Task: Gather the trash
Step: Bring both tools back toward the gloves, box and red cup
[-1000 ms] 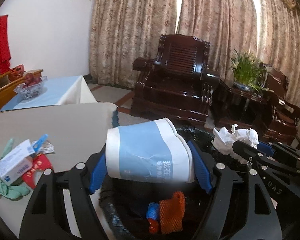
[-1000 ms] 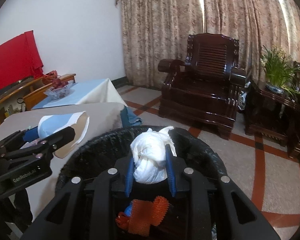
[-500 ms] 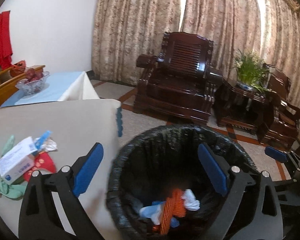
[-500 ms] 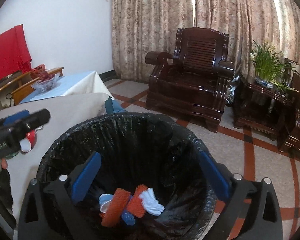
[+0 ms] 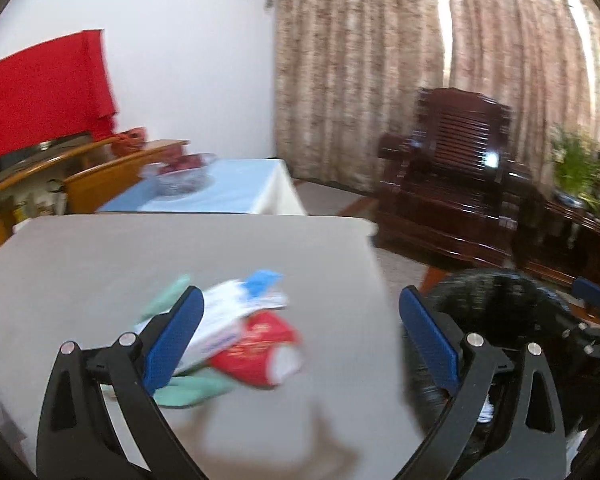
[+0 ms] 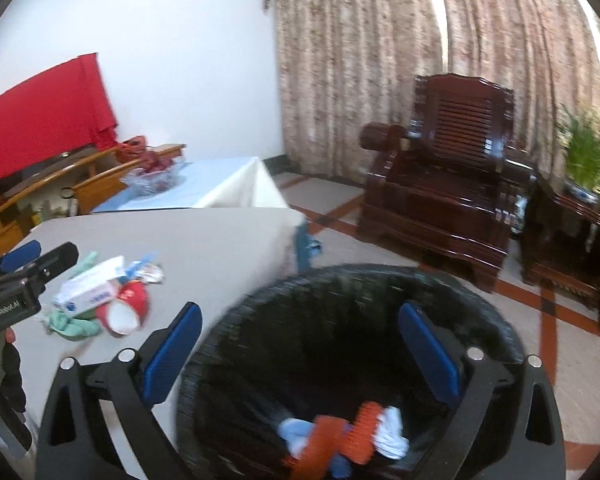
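Right wrist: right gripper (image 6: 300, 344) spread, empty, over black-lined bin (image 6: 500, 320) | left gripper (image 5: 300, 332) spread, empty, over table (image 5: 100, 248) litter | body label "GenRobot.AI" (image 6: 5, 307)

Dark wooden armchair (image 6: 444, 192) before patterned curtains (image 6: 420, 40)

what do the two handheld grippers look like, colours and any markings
Both look alike: the left gripper and right gripper have glossy black plastic frames with cut-out arms, silver screw heads, and flat blue pads on the fingers. In the right wrist view, the left gripper's side carries white "GenRobot.AI" lettering. No cables or sleeves are clearly visible.
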Tool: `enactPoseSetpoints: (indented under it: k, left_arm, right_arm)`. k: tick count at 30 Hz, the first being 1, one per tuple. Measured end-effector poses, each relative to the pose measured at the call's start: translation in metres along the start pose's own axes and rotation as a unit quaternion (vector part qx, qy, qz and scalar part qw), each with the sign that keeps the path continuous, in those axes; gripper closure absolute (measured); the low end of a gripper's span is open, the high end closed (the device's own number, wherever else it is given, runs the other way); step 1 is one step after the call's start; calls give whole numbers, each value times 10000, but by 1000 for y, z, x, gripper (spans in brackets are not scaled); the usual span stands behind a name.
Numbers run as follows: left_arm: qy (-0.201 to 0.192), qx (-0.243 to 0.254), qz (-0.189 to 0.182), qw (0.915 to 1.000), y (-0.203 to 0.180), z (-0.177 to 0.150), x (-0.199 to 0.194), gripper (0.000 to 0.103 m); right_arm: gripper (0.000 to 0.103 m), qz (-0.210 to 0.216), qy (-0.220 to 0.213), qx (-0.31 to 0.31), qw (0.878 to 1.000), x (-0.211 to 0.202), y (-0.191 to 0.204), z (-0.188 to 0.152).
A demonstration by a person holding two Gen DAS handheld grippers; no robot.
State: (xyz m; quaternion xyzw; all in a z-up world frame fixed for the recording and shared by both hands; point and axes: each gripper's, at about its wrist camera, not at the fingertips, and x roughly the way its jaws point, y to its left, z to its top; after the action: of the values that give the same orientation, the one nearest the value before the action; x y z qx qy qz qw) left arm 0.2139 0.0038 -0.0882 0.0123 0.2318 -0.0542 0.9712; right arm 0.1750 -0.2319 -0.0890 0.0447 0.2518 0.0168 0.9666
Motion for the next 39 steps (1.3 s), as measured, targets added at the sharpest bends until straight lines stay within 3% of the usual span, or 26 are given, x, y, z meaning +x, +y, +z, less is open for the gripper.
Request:
enactPoseSetpoints:
  k: [6,25,33,39]
  left_arm:
    - [74,-100,526,9985,56,-6,-5,8]
    - [507,-672,1475,9855,183,-46,4,8]
    - [667,-876,1585,9812,224,-55,15,9]
    - [705,-1024,1581,9796,244,-59,22,9]
  right_arm:
    - [6,408,-26,-182,9990,18,50,5]
    - [6,1163,360,-668,9903,90,185,-11]
    - [6,1455,519,-789,9848,111,245,-24]
    - [6,1354,668,-1062,9828,123,275,-35]
